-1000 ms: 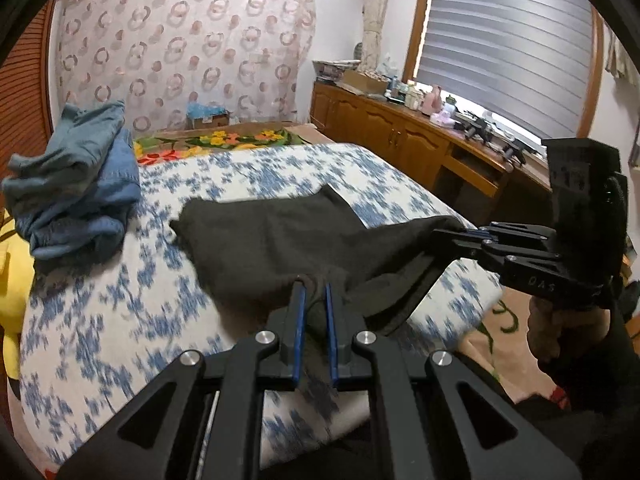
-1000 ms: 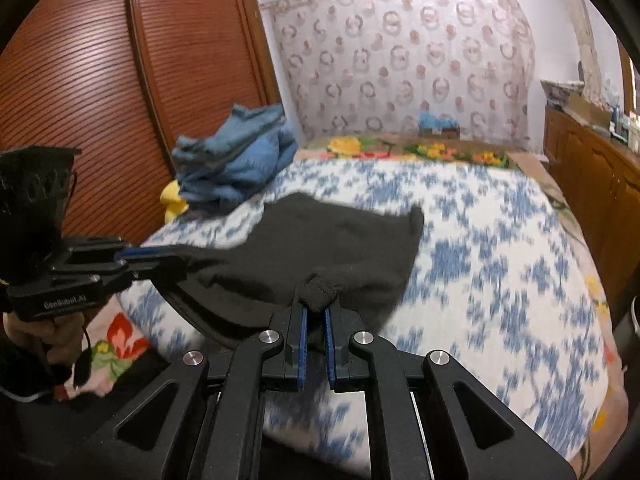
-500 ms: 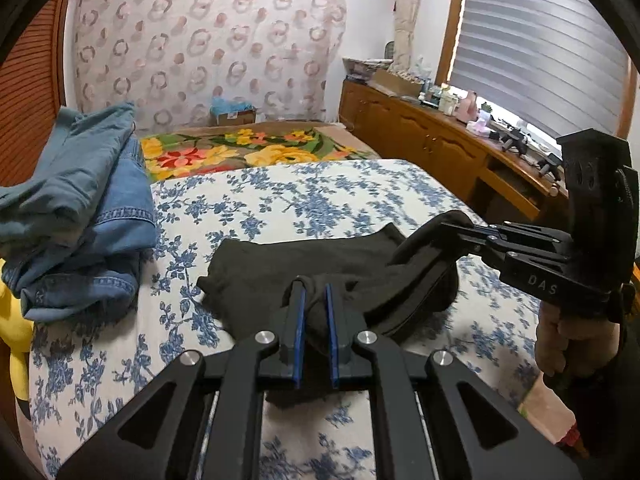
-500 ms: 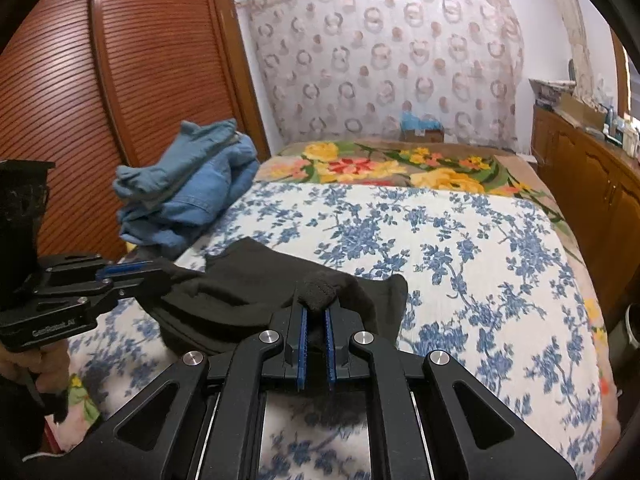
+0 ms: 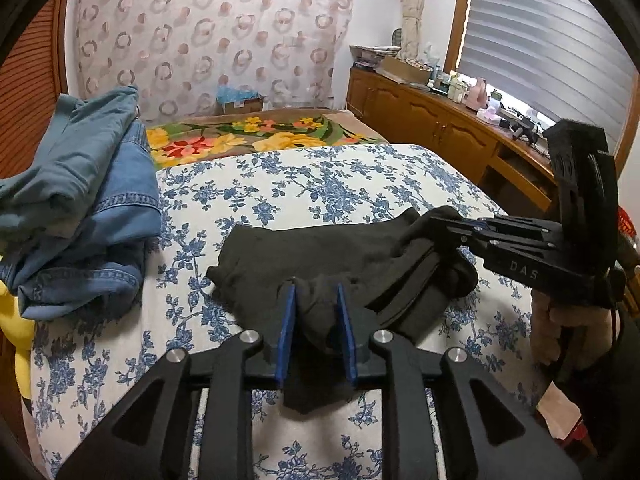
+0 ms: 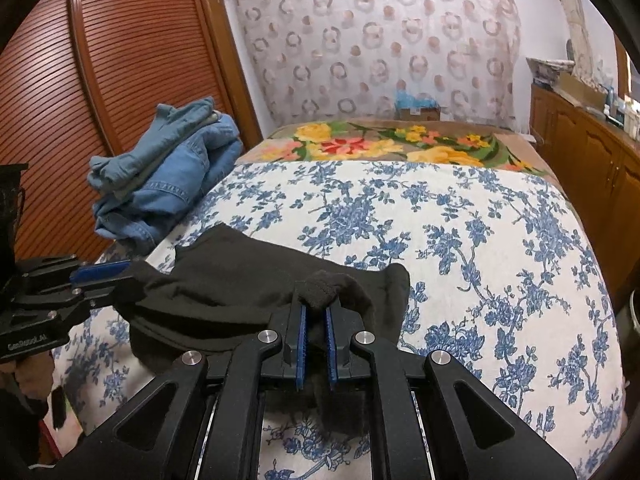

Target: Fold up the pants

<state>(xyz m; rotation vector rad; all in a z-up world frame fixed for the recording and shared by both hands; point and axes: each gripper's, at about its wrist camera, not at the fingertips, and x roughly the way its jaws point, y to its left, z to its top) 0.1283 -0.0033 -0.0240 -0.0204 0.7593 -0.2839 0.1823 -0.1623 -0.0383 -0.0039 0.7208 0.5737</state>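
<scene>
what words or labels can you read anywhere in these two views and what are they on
"DAS": raised letters on the side of the right gripper, seen from the left wrist camera.
"GenRobot.AI", as best it reads: small pale print on the side of the left gripper, seen from the right wrist camera; the first letters are soft.
Boxes and bottles on the wooden cabinet: any print is too small and blurred to read.
Black pants: no label shows.
</scene>
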